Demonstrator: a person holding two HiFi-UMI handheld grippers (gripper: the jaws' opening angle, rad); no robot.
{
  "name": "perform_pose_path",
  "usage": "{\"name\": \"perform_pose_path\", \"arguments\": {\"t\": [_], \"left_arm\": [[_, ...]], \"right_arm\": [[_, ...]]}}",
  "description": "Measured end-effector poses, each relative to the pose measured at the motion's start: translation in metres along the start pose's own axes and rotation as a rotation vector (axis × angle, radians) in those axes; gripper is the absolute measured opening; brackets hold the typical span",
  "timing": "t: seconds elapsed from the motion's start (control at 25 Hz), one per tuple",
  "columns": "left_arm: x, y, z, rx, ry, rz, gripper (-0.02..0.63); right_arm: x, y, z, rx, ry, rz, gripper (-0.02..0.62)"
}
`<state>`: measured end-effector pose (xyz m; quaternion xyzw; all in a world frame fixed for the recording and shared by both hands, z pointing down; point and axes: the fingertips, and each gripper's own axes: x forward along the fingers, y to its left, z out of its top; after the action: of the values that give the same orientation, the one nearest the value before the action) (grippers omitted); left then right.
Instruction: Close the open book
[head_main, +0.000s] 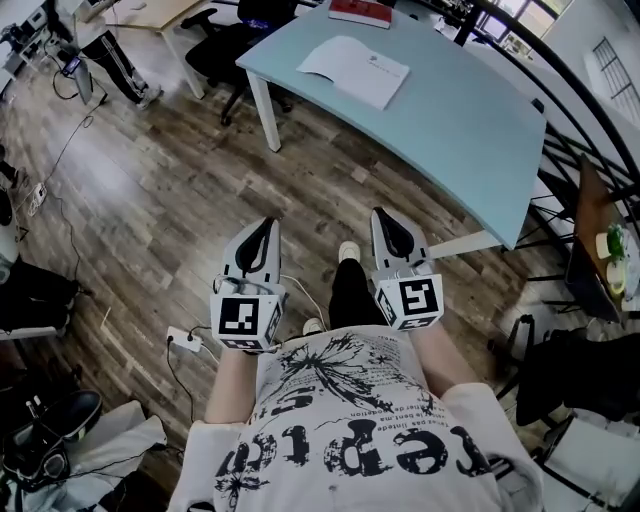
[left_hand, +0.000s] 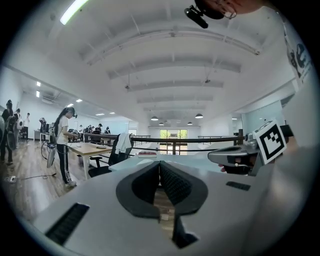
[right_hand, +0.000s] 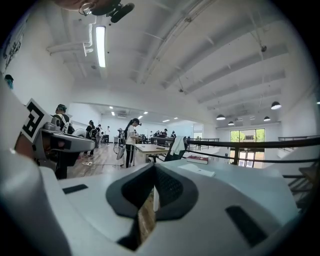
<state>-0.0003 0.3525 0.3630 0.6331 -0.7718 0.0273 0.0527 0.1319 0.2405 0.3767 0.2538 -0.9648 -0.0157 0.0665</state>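
The open book (head_main: 355, 70) lies flat with its white pages up on the far side of the light blue table (head_main: 470, 120). It also shows as a pale sheet, the open book (right_hand: 196, 169), in the right gripper view. My left gripper (head_main: 262, 228) and right gripper (head_main: 385, 217) are held side by side close to my body over the wooden floor, well short of the table and pointing toward it. Both are shut with nothing between their jaws, as the left gripper (left_hand: 159, 165) and right gripper (right_hand: 154, 170) show in their own views.
A red book (head_main: 360, 12) lies at the table's far edge. Black office chairs (head_main: 225, 45) stand left of the table, and a dark railing (head_main: 580, 90) curves behind it. A power strip (head_main: 185, 342) with cables lies on the floor at left. People stand at a wooden desk (left_hand: 90, 147).
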Motion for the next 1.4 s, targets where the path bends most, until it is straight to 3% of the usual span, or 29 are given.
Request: {"name": "perform_pose_path", "arguments": {"t": [0.28,0.8,1.2,1.4], "left_arm": [[0.089,0.039,0.012,-0.009,-0.009,0.052,0.018],[0.327,0.062,0.044,0.004,-0.003,0.104,0.018],[0.435,0.071,0.036,-0.007,0.069,0.011,0.018],[0.499,0.091,0.042,0.003,0.069,-0.11,0.018]], "right_arm": [[0.095,-0.052,0.01,-0.005,-0.022,0.036,0.011],[0.269,-0.232,0.017,0.008,-0.009,0.038,0.011],[0.337,-0.298,0.001,0.062,0.048,-0.048,0.011],[0.367,-0.314,-0.008,0.093,0.084,-0.15,0.011]]}}
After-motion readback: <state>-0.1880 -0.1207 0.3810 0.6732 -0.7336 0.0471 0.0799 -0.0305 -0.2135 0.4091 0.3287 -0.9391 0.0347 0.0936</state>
